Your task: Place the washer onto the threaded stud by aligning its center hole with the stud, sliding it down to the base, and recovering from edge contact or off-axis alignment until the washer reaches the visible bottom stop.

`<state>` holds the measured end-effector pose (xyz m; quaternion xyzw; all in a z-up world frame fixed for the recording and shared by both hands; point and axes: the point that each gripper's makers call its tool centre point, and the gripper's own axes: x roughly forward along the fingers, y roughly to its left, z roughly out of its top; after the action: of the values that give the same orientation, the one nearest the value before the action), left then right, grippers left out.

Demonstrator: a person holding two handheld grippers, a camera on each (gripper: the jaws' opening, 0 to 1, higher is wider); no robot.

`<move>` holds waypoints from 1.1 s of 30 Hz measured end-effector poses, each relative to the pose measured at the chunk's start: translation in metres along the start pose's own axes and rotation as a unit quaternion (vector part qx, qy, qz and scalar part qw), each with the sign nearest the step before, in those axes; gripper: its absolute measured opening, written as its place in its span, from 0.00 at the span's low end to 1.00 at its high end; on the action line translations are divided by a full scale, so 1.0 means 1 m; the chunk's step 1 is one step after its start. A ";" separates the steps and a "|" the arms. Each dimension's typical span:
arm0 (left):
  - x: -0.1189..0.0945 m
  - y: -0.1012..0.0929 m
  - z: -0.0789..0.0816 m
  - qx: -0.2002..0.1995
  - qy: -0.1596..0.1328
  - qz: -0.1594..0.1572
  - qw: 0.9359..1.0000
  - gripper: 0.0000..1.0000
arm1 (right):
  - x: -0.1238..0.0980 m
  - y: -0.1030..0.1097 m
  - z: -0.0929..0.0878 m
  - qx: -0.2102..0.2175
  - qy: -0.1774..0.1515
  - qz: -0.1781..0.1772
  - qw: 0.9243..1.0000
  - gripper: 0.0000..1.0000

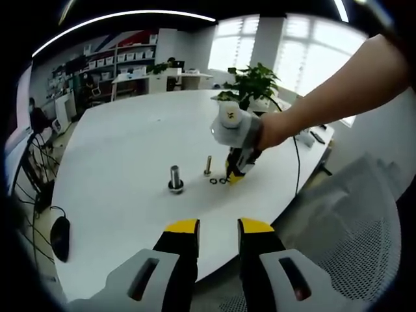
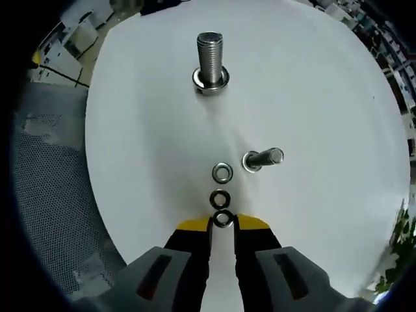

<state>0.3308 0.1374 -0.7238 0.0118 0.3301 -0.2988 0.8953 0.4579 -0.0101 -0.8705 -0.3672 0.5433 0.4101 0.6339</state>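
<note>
White, smooth, rounded bench (image 2: 312, 78). Large threaded steel stud (image 2: 210, 58) stands upright, a washer already ringed at its base. Smaller threaded stud (image 2: 262, 158) stands well apart from it. Three small metal rings lie in a row on the bench — nearest washer (image 2: 223, 218) sits between the yellow-tipped fingers of the right gripper (image 2: 223, 224), which are narrow around it. Left gripper (image 1: 218, 229) hangs off the bench edge, fingers parted, holding nothing.

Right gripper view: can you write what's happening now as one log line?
right gripper: closing around nearest washer | two more washers on table | small stud bare | left gripper: open, idle
</note>
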 end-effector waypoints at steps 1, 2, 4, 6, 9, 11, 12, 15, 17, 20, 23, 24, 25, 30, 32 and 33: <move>0.000 0.000 0.000 0.000 0.000 0.000 1.000 0.21 | 0.000 -0.001 0.000 -0.005 -0.006 0.002 1.000 0.15; 0.000 0.000 0.000 0.000 0.000 0.000 1.000 0.21 | -0.002 -0.001 -0.001 -0.005 -0.009 0.000 1.000 0.14; 0.000 0.000 0.000 -0.001 0.000 0.001 1.000 0.21 | -0.002 -0.001 -0.003 -0.002 -0.015 0.001 1.000 0.14; 0.000 0.001 0.000 -0.001 -0.001 0.002 1.000 0.21 | -0.001 -0.001 -0.001 -0.003 -0.016 -0.002 1.000 0.14; 0.000 0.001 0.000 -0.001 0.000 0.004 1.000 0.21 | -0.001 0.001 0.000 -0.023 -0.006 -0.010 1.000 0.14; 0.000 0.002 0.000 -0.001 0.000 0.004 1.000 0.21 | -0.002 0.001 0.000 -0.019 -0.005 -0.010 1.000 0.14; 0.000 0.002 -0.001 -0.001 0.001 0.004 1.000 0.21 | -0.002 -0.001 0.000 -0.011 -0.008 -0.008 1.000 0.14; -0.001 0.001 0.000 0.000 0.000 0.005 1.000 0.21 | -0.002 0.000 0.000 -0.008 -0.018 -0.008 1.000 0.14; -0.001 0.002 0.000 -0.001 -0.001 0.005 1.000 0.21 | -0.002 0.000 0.000 -0.011 -0.021 -0.011 1.000 0.13; 0.000 0.001 -0.001 -0.001 0.000 0.002 1.000 0.21 | -0.003 0.000 0.000 -0.008 -0.025 -0.011 1.000 0.13; 0.000 0.001 0.000 0.001 0.000 0.004 1.000 0.21 | -0.003 -0.001 -0.003 -0.008 -0.021 -0.012 1.000 0.13; 0.000 0.001 0.000 0.000 0.000 0.004 1.000 0.21 | -0.003 -0.001 -0.004 -0.008 -0.021 -0.012 1.000 0.13; 0.000 0.002 0.000 -0.002 0.000 0.004 1.000 0.21 | -0.005 0.000 -0.003 -0.009 -0.026 -0.014 1.000 0.13; 0.000 0.001 -0.001 0.002 0.002 0.003 1.000 0.21 | -0.016 -0.002 0.003 -0.010 -0.047 -0.019 0.999 0.13; 0.000 0.001 0.000 0.002 0.001 0.003 1.000 0.21 | -0.022 -0.005 0.007 -0.012 -0.055 -0.024 0.998 0.13; 0.000 0.001 0.000 0.001 0.001 0.004 1.000 0.21 | -0.024 -0.006 0.010 -0.012 -0.059 -0.026 0.998 0.13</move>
<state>0.3310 0.1385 -0.7243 0.0145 0.3310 -0.2958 0.8960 0.4658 -0.0068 -0.8452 -0.3637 0.4903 0.4206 0.6711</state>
